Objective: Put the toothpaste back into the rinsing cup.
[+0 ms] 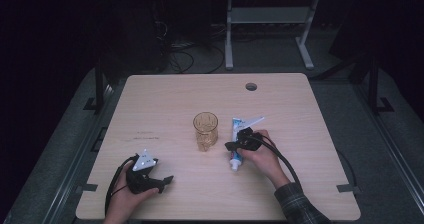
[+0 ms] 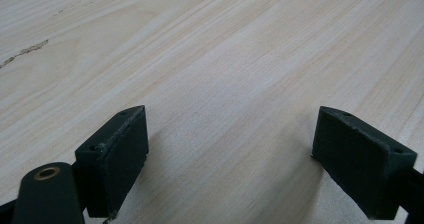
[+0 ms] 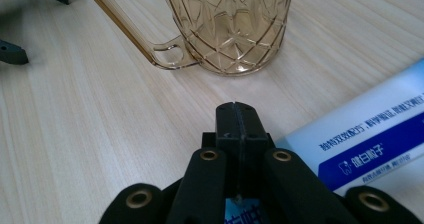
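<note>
Amber patterned plastic mug (image 1: 205, 130) is standing at the pale wooden desk's (image 1: 165, 96) centre. Lying at its 3 o'clock, the blue-and-white toothpaste tube (image 1: 237, 139) is touching the right gripper (image 1: 233, 145), jaws pressed together. At 7 o'clock, the left gripper (image 1: 164, 182) is resting, jaws spread.

Matt wooden table (image 1: 165, 99), glossy cup (image 1: 205, 129)

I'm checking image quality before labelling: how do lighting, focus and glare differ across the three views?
High view: dim, the room beyond the table nearly black, the amber cup small and soft. Left gripper view: bright, even light, soft shadows under the sharp fingers, wood grain blurring farther off. Right gripper view: closed fingers sharp, cup fairly clear with slight glints, toothpaste tube print readable.
</note>
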Motion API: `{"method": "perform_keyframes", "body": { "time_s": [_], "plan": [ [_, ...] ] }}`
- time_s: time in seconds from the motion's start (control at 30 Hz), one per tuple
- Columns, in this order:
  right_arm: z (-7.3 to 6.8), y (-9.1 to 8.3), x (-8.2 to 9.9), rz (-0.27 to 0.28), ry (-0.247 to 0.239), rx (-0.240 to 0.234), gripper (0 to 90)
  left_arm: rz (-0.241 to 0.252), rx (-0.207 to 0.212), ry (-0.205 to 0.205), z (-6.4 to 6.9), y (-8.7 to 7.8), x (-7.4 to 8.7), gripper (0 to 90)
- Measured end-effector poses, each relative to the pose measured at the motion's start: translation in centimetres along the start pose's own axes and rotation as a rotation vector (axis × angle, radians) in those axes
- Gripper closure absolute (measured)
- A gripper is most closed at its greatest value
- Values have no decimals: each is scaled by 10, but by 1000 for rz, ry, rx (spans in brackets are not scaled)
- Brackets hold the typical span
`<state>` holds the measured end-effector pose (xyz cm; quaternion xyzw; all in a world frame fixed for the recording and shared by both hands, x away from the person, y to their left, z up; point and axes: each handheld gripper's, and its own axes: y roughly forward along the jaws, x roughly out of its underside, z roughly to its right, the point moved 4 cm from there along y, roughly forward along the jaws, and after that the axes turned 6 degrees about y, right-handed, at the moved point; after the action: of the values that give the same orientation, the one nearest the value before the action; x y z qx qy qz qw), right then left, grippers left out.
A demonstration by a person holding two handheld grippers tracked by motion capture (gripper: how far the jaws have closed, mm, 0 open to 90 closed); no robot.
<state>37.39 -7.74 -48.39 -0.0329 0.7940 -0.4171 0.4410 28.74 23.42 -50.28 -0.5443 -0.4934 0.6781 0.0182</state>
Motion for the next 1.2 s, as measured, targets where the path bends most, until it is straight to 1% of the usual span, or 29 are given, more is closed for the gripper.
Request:
{"method": "perform_keyframes", "body": {
  "time_s": [0.17,0.3,0.33,0.37,0.43,0.63,1.07,1.2],
  "plan": [
    [2,-5,6,5,6,4,899,0,0,-1,0,0,0,141],
    [4,-8,12,-2,-2,16,899,0,0,0,0,0,0,141],
    [4,-9,12,-4,5,19,899,0,0,0,0,0,0,141],
    [5,-11,14,-3,1,22,899,0,0,0,0,0,0,141],
    [5,-13,16,1,9,24,899,0,0,0,0,0,0,141],
    [9,-21,22,1,13,35,900,0,0,0,0,0,0,141],
    [18,-39,37,-1,26,76,899,-1,0,0,0,0,0,141],
    [19,-41,39,-2,29,80,899,-1,0,0,0,0,0,142]
  ]
}}
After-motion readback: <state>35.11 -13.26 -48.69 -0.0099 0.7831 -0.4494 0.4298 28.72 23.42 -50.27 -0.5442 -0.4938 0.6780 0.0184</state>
